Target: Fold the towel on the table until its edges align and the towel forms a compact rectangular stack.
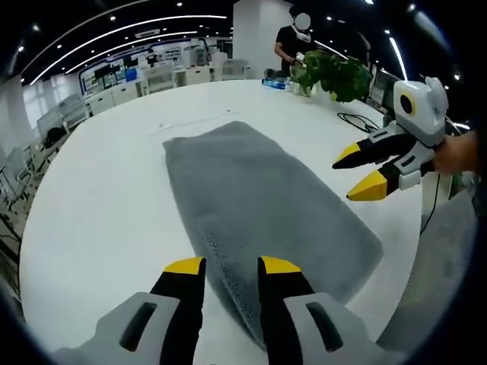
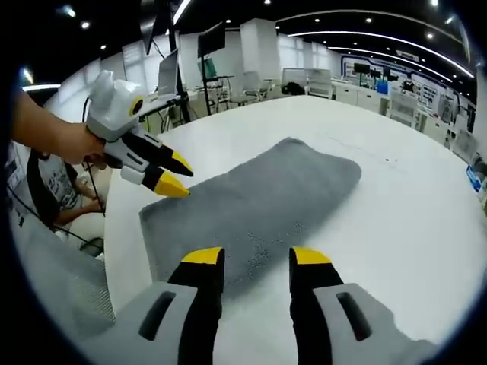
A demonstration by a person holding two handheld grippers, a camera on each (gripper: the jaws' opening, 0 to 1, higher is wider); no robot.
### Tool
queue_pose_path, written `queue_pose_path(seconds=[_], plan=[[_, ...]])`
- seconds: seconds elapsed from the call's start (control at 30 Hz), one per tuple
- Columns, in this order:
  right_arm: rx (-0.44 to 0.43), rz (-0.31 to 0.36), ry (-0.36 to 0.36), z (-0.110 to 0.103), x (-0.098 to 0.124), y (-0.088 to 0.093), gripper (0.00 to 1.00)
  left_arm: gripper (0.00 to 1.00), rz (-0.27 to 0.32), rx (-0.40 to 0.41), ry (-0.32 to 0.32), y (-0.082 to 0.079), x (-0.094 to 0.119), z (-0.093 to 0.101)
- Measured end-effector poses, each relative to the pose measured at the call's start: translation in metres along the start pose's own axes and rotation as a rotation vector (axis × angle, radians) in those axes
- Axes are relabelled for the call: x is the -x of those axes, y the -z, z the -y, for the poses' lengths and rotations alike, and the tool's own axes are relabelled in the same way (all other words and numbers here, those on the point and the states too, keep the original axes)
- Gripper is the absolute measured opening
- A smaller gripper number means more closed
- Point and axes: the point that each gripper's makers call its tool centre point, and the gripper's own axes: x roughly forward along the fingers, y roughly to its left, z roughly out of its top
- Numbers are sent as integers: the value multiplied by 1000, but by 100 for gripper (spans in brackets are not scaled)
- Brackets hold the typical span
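Gray towel [image 1: 259, 201] lies flat as a long folded strip on the white table [image 1: 99, 205]. Left gripper [image 1: 232, 266] and right gripper [image 2: 257, 256] both released, jaws parted, hovering at opposite ends. Risk: pinching only the top layer, so the fold skews and edges misalign.

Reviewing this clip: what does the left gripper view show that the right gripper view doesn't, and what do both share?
Left gripper view alone: a potted plant and a standing person past the table's far edge. Right gripper view alone: a monitor on a stand. Both: the grey towel lying flat on the white table, each hand-held gripper open above it.
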Motion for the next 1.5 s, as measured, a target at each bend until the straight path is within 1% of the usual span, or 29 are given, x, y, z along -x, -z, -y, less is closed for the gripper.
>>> queue_pose_path(seconds=[0.07,0.13,0.17,0.2,0.23,0.27,0.3,0.33,0.37,0.4,0.43,0.47,0.5,0.53,0.6,0.67,0.7,0.73,0.77,0.87,0.93,1.13,1.33,1.5], plan=[[1,-12,-5,-2,-6,3,32,28,-29,6,19,7,-2,2],[-2,-36,-6,-3,-10,8,32,28,-43,-7,16,11,-5,-1],[-5,-38,-7,-4,-11,10,31,28,-56,2,17,14,-6,-2],[-13,-52,-16,-7,-12,14,31,26,-64,18,23,17,-6,-2],[-12,-62,-22,-8,-14,17,30,22,-44,66,49,15,-7,3],[4,-82,-30,-10,-15,22,30,19,-53,70,61,17,-6,6],[8,-89,-35,-10,-16,25,31,16,-78,48,67,21,-7,10],[11,-96,-37,-11,-16,29,31,14,-79,13,69,22,-8,12],[13,-108,-36,-12,-16,33,30,13,-67,-6,72,20,-9,14],[19,-130,-38,-13,-15,38,29,12,-73,-7,67,21,-9,16],[56,-149,-40,-13,-15,43,27,11,-69,-7,68,21,-10,16],[120,-145,-33,-12,-16,44,26,11,-67,-5,71,20,-9,17],[142,-146,-33,-13,-15,44,26,10,-61,29,85,20,-10,21],[121,-144,-34,-14,-15,44,26,10,-56,38,87,20,-10,21],[97,-156,-28,-10,-16,43,25,9,-42,34,91,21,-9,23],[105,-165,-29,-12,-13,44,24,9,-32,18,94,20,-9,26],[125,-170,-28,-14,-10,45,24,9,-32,20,98,20,-10,26],[122,-171,-28,-14,-8,46,24,9,-35,26,103,19,-10,28],[121,-173,-26,-13,-5,47,24,9,-38,27,105,18,-11,30],[114,-180,-16,-12,3,52,24,9,-37,-5,121,16,-14,42],[115,-183,-12,-10,9,55,24,9,-37,-5,125,15,-15,47],[101,-194,-12,-1,28,66,24,9,-38,-4,135,9,-21,69],[89,-195,-15,9,45,77,23,9,-40,7,131,3,-27,89],[78,-195,-16,20,62,90,23,9,-49,10,138,-3,-34,111]])
